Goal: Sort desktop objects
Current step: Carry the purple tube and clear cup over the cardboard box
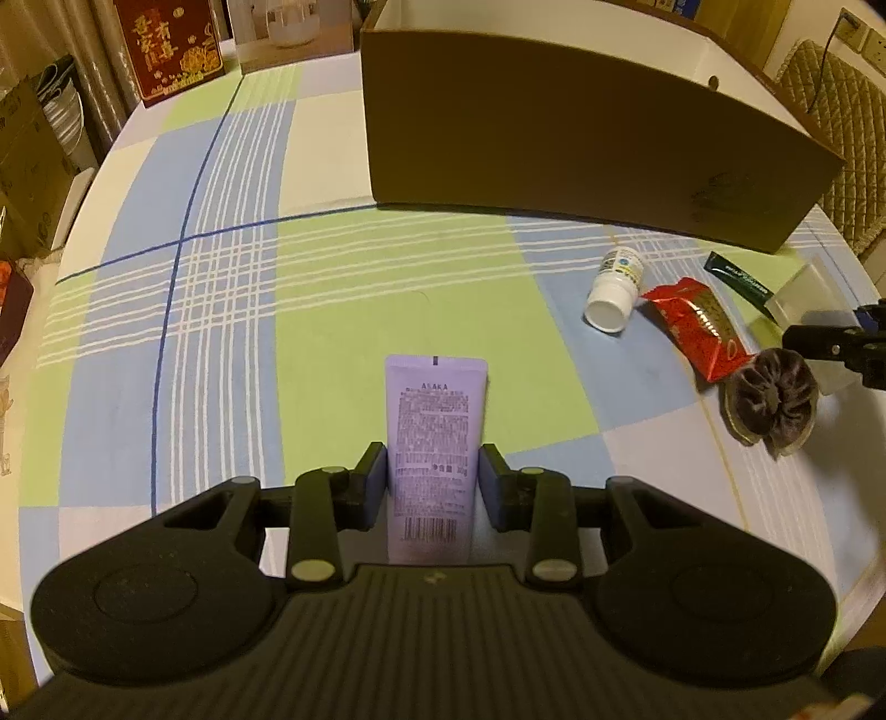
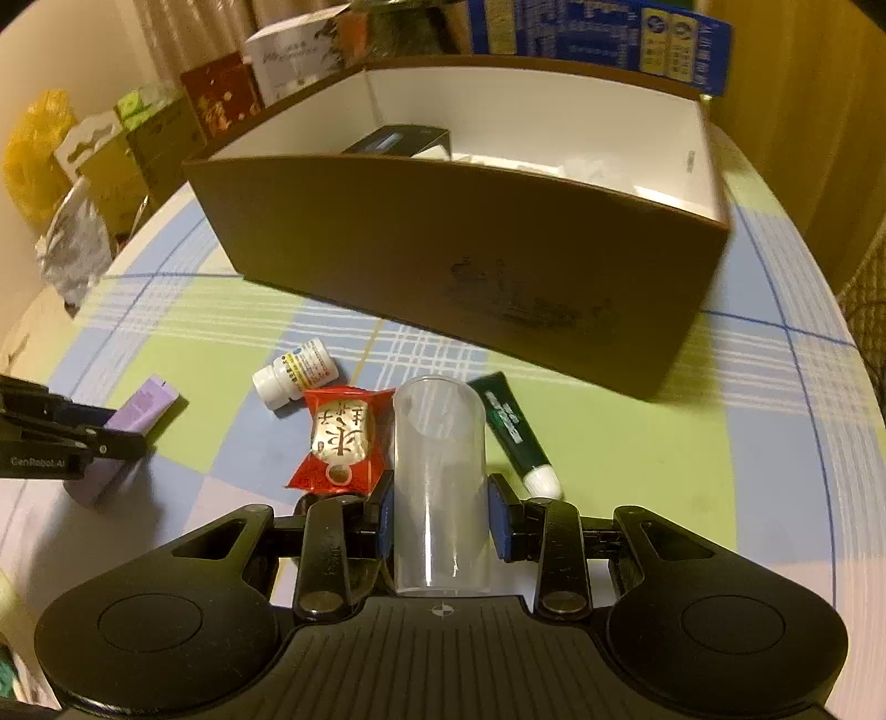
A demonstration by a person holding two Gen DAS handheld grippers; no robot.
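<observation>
My left gripper (image 1: 433, 459) is shut on a purple tube (image 1: 434, 410), which points away over the checked tablecloth (image 1: 249, 288). My right gripper (image 2: 441, 498) is shut on a clear plastic cup (image 2: 440, 443), its mouth facing forward. Around the cup lie a white pill bottle (image 2: 296, 372), a red snack packet (image 2: 338, 437) and a green tube (image 2: 512, 426). The left wrist view also shows a dark ruffled scrunchie (image 1: 772, 404) near the right gripper (image 1: 841, 343). Behind them stands an open brown box (image 2: 443, 249) with a dark carton (image 2: 398, 141) inside.
A red gift box (image 1: 171, 50) and other cartons (image 2: 293, 55) line the table's far edge. A quilted chair back (image 1: 830, 111) stands to the right of the brown box. The round table's rim (image 1: 72, 232) curves off at the left.
</observation>
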